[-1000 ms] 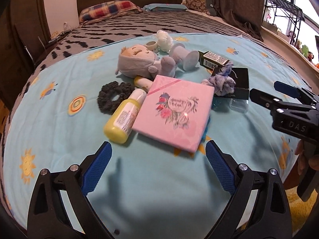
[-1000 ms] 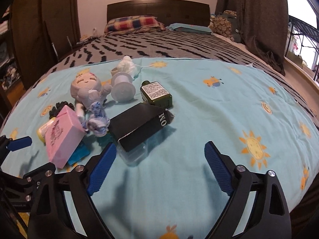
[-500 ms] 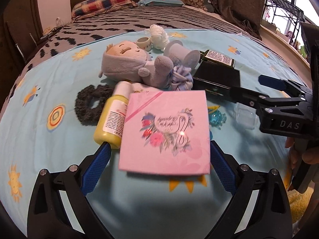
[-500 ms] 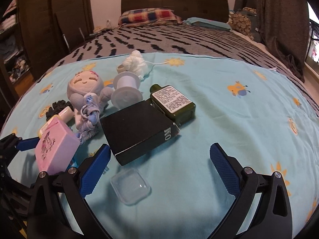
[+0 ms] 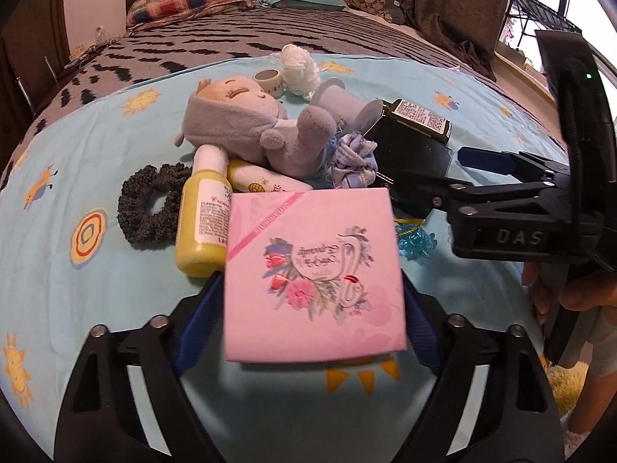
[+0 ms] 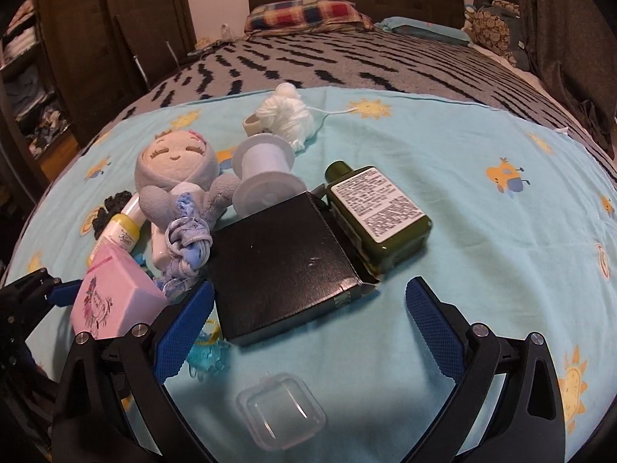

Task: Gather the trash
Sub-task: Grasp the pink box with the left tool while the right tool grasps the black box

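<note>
A pink flowered box (image 5: 314, 274) lies on the light blue bed sheet (image 5: 96, 308). My left gripper (image 5: 308, 316) is open with the box between its blue pads, one pad at each side. The box also shows in the right wrist view (image 6: 112, 301). My right gripper (image 6: 308, 332) is open over the near end of a black box (image 6: 281, 262); the black box also shows in the left wrist view (image 5: 412, 154). A small clear plastic case (image 6: 279, 409) lies just under the right gripper.
A plush doll (image 5: 246, 123), yellow bottle (image 5: 202, 216), dark scrunchie (image 5: 148, 208), blue cloth scrunchie (image 5: 353, 164), white spool (image 6: 266, 177), white yarn (image 6: 287, 115), green bottle (image 6: 378, 212) and blue bead trinket (image 5: 416, 241) crowd the sheet. Pillows (image 6: 308, 15) lie at the headboard.
Both grippers have moved forward. The pink box now sits between my left pads, and the black box has come between my right pads, with the clear case passing beneath.
</note>
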Motion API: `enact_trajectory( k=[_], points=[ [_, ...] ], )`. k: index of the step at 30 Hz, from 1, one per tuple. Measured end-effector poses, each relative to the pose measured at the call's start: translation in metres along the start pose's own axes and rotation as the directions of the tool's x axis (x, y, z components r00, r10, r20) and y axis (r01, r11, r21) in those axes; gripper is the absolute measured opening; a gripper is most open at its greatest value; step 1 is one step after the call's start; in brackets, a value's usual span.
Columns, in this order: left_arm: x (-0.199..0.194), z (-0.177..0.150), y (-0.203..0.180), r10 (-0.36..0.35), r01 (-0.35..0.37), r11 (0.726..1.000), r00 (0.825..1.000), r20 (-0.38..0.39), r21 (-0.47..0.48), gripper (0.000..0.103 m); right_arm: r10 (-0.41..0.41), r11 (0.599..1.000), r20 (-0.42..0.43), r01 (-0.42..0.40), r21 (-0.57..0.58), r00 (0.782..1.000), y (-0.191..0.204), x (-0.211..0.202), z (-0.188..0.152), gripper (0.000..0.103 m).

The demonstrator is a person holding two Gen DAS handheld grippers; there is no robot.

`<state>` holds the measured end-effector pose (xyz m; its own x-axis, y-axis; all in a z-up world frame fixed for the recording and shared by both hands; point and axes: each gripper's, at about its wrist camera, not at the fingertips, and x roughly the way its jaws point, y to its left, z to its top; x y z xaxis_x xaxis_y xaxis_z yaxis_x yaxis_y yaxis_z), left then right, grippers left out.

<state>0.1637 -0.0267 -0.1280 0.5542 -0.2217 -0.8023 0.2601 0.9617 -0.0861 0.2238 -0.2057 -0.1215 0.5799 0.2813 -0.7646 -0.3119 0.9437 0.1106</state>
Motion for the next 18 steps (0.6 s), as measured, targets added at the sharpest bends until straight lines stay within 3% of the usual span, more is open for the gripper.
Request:
enact_trajectory(
  k=[6, 9, 13, 18],
  points=[
    [-0.002, -0.003, 0.006, -0.003, 0.003, 1.0, 1.0, -0.003, -0.016, 0.076, -0.04, 0.999, -0.034, 0.039, -0.029, 0.999, 0.006, 0.01, -0.002, 0.099],
    [0.0, -0.002, 0.005, -0.003, 0.003, 1.0, 1.0, -0.007, -0.015, 0.078, -0.03, 0.999, -0.023, 0.03, -0.012, 0.999, 0.005, 0.007, -0.001, 0.082],
    [0.003, -0.001, 0.002, -0.005, 0.005, 1.0, 1.0, -0.01, -0.016, 0.08, -0.024, 1.0, 0.01, 0.024, 0.0, 1.0, 0.001, -0.002, 0.0, 0.08],
    [-0.002, 0.003, 0.0, -0.008, 0.008, 1.0, 1.0, 0.004, -0.023, 0.075, -0.009, 1.0, 0.078, 0.007, 0.021, 0.997, -0.004, -0.025, 0.003, 0.079]
  ],
)
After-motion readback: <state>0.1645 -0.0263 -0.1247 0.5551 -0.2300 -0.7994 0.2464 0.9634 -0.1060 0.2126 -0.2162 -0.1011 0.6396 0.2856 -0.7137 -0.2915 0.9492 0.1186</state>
